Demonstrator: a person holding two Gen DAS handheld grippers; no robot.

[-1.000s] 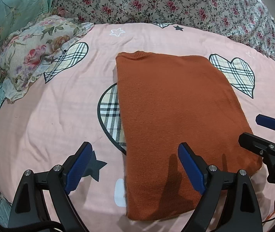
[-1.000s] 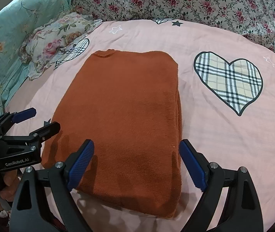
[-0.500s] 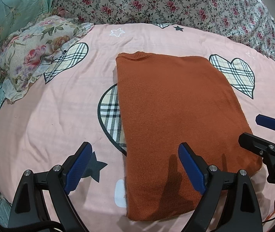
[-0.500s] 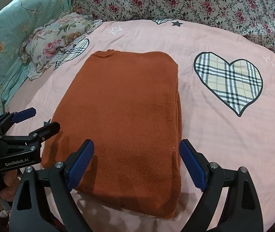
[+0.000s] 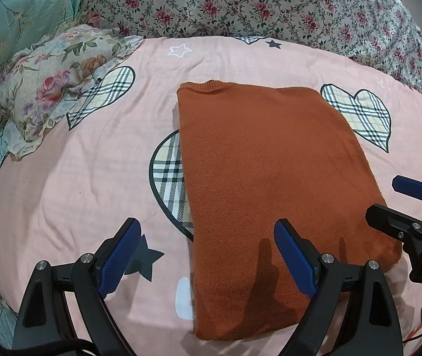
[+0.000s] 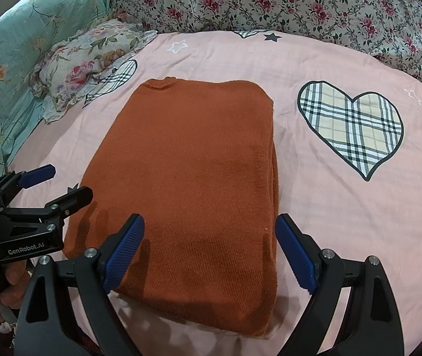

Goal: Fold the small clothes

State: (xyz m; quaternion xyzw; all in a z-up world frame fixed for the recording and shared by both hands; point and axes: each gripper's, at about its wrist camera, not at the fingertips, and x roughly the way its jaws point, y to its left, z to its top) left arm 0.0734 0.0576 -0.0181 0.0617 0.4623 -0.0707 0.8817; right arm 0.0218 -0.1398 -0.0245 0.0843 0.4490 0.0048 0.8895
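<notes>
A rust-orange knit sweater point(image 5: 267, 178) lies folded into a long rectangle on the pink bedsheet point(image 5: 77, 178), collar at the far end. It also shows in the right wrist view point(image 6: 193, 184). My left gripper point(image 5: 208, 261) is open and empty, hovering over the sweater's near left edge. My right gripper point(image 6: 211, 252) is open and empty above the sweater's near right part. Each gripper shows at the edge of the other's view: the right one point(image 5: 388, 204), the left one point(image 6: 59, 184).
A floral pillow point(image 5: 53, 80) lies at the far left on the pink bedsheet point(image 6: 344, 207). A flowered quilt point(image 5: 255, 6) is bunched along the back. Teal bedding point(image 6: 18, 53) lies at the left. Plaid hearts are printed on the sheet.
</notes>
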